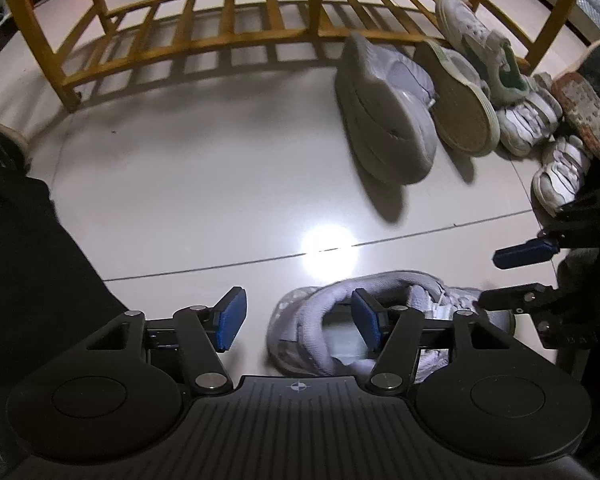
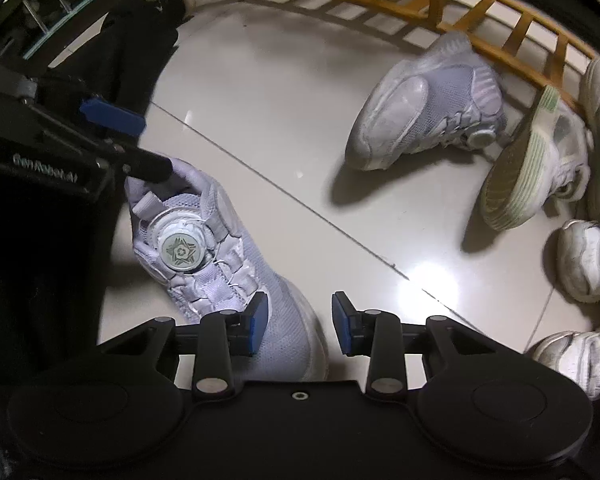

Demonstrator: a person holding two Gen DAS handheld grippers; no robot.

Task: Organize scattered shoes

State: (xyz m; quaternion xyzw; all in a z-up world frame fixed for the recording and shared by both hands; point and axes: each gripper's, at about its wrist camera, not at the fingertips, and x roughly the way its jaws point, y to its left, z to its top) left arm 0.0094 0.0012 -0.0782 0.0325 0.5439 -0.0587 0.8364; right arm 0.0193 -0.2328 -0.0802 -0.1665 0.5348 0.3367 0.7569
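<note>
Left tongs (image 1: 298,320) apart, astride lilac shoe (image 1: 320,316) collar | right tongs (image 2: 299,322) apart | rack (image 1: 228,28) bare

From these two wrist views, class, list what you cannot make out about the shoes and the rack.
- Near lilac shoe: toe hidden in the right wrist view by the right gripper body.
- Same shoe, left wrist view: sole and toe covered by the left gripper.
- Wooden rack: upper part cut off by the top edge, both views.
- Dark shoe: cut off by the right edge, left wrist view.
- Tipped lilac shoe: blurred, left wrist view.

Glossy tile floor (image 1: 204,184), wooden slatted rack (image 1: 220,20), mesh-cloth shoe (image 2: 220,264)
</note>
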